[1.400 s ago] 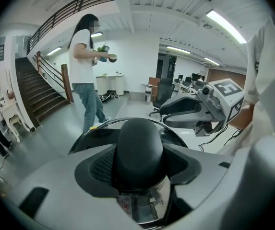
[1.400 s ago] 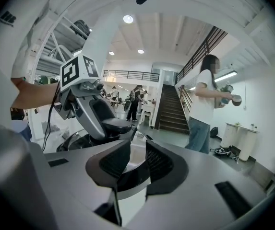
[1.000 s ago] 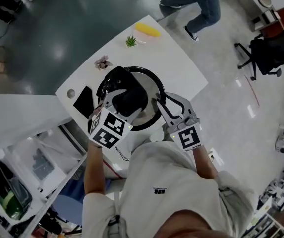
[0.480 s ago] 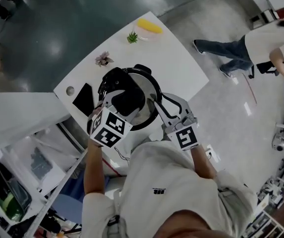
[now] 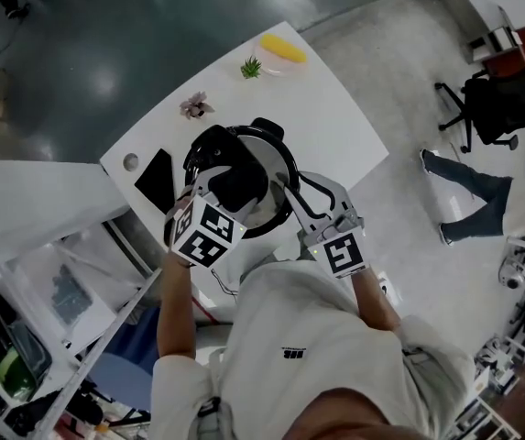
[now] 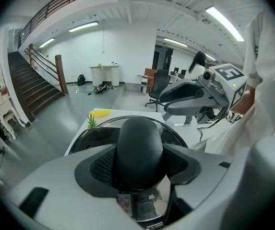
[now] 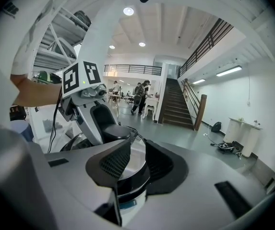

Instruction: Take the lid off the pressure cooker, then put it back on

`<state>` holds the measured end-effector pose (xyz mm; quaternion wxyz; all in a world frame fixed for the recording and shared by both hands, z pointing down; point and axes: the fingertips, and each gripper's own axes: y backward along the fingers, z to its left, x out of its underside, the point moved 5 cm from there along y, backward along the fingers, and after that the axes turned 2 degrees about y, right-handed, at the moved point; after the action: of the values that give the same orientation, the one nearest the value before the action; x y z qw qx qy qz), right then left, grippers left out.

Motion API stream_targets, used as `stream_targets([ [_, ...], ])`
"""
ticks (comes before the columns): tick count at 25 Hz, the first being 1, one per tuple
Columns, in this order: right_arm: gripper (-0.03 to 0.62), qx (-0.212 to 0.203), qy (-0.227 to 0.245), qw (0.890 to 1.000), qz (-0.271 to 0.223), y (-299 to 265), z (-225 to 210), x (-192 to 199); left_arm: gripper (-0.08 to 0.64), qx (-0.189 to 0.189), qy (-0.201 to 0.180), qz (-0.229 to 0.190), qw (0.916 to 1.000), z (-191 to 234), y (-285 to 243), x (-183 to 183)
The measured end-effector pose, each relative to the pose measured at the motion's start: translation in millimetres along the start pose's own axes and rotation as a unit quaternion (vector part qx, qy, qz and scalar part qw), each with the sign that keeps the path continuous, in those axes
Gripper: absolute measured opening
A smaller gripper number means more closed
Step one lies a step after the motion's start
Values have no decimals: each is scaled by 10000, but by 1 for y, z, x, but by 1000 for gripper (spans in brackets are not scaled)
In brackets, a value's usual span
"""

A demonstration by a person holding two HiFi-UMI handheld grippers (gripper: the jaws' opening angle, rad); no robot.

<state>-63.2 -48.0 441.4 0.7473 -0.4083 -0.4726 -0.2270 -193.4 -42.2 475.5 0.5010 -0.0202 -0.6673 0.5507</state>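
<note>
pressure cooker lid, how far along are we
The lid sits on the pressure cooker, so nothing looks done yet. In hand: left gripper clamps its black knob, right gripper grips the cooker's rim. Left: lift off, then refit.

White table [image 5: 335, 126] runs from the centre to the upper middle of the frame. Pressure cooker [image 5: 278, 165] at centre, 1 black lid knob [image 5: 244, 186] on top. Left gripper [image 5: 221, 180] is at the knob, right gripper [image 5: 293, 198] at the cooker's right edge. Yellow object [image 5: 283, 49] and small plant [image 5: 250, 66] at the top, black flat object [image 5: 158, 180] on the left. Office chair [image 5: 486, 108] at upper right.
</note>
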Motion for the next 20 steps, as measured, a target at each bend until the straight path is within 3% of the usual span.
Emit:
stream_targets([
  [9,101,-148,78,9999,-34,-3,-1,0,287,-104,230,-15,9997,1,-4,3],
  [20,100,-348,68,9993,-140,-9,-6,1,287,-771,1035,-153,9915,-4,-4,4],
])
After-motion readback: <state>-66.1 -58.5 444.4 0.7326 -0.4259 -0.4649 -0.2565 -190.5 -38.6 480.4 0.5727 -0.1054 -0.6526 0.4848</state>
